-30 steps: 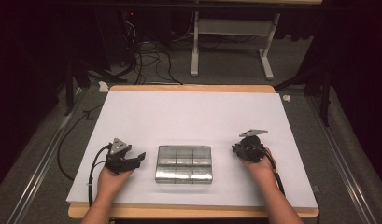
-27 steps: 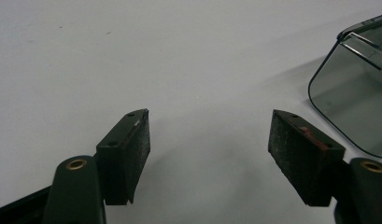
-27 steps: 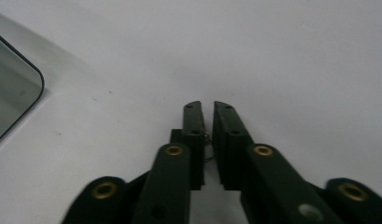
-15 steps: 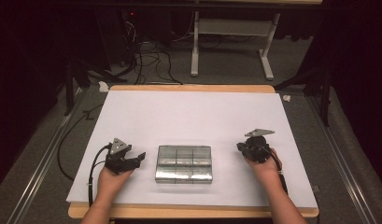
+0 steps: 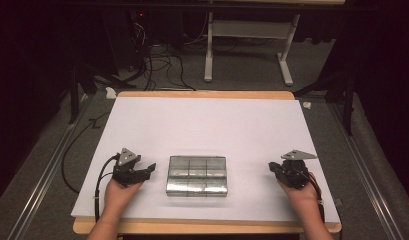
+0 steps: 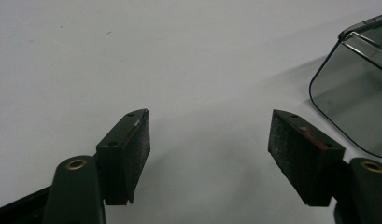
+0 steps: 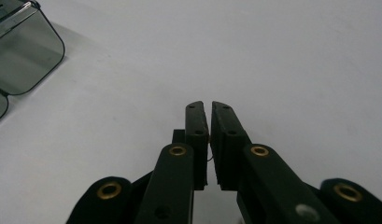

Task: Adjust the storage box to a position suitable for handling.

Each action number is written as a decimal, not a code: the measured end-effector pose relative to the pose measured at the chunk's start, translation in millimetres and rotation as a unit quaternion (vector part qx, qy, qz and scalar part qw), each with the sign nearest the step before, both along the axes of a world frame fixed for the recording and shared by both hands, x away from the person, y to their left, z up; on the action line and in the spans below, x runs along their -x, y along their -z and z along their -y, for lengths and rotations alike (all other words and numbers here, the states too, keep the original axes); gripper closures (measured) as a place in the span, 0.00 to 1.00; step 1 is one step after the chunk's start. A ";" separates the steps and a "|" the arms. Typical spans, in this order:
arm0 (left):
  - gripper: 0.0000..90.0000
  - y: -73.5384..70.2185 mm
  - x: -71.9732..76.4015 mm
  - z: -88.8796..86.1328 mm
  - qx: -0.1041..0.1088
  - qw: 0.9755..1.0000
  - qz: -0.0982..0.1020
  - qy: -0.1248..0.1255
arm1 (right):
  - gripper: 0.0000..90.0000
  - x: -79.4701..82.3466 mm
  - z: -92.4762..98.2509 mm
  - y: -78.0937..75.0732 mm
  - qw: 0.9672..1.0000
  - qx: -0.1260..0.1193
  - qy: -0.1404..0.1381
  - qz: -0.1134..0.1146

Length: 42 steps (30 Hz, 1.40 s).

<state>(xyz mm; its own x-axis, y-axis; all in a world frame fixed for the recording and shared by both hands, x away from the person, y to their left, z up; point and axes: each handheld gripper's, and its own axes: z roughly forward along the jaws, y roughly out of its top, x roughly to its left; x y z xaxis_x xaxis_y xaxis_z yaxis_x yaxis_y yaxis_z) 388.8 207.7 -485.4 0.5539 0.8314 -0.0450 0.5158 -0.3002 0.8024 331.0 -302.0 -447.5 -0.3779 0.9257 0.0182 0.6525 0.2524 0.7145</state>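
Note:
A clear plastic box [image 5: 197, 175] with several compartments lies flat on the white board [image 5: 207, 125], near its front edge. My left gripper [image 5: 148, 170] rests on the board just left of the box and points at it. Its jaws stand wide open with bare board between them [image 6: 209, 119], and a rounded corner of the box [image 6: 357, 102] lies beyond the right jaw. My right gripper [image 5: 273, 167] sits well to the right of the box, apart from it. Its jaws are shut [image 7: 207, 106] with nothing between them, and the box corner [image 7: 20, 56] shows far off at the left.
The white board covers a wooden table whose edge [image 5: 207, 227] shows at the front. Behind the table, on the dark floor, stand a white metal frame [image 5: 247, 45] and loose cables [image 5: 157, 65]. Metal rails [image 5: 42, 170] run along both sides.
My right hand has slid to the right, away from the box, with its jaws shut. The left hand and the box have stayed where they were.

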 end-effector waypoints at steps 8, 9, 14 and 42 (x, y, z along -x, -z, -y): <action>0.34 0.0 0.1 0.1 0.000 1.000 0.002 -0.002 | 0.96 28.6 25.9 8.0 0.999 0.006 0.032 0.020; 0.34 0.0 0.1 0.1 0.000 1.000 0.002 -0.002 | 0.96 28.6 25.9 8.0 0.999 0.006 0.032 0.020; 0.34 0.0 0.3 -0.5 0.002 1.000 0.003 -0.004 | 0.96 39.0 39.1 15.3 0.998 0.000 0.051 0.024; 0.53 -0.6 3.8 -1.3 0.003 1.000 0.018 -0.010 | 0.85 35.1 14.7 16.2 0.997 -0.037 -0.001 0.064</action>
<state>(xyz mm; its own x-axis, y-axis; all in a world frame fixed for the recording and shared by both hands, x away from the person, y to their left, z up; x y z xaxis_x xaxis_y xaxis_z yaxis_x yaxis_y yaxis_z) 385.0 209.0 -484.7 0.5387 0.8420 -0.0297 0.4916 -0.2855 0.8227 295.9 -316.6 -463.7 -0.3832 0.9229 0.0371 0.5537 0.1973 0.8090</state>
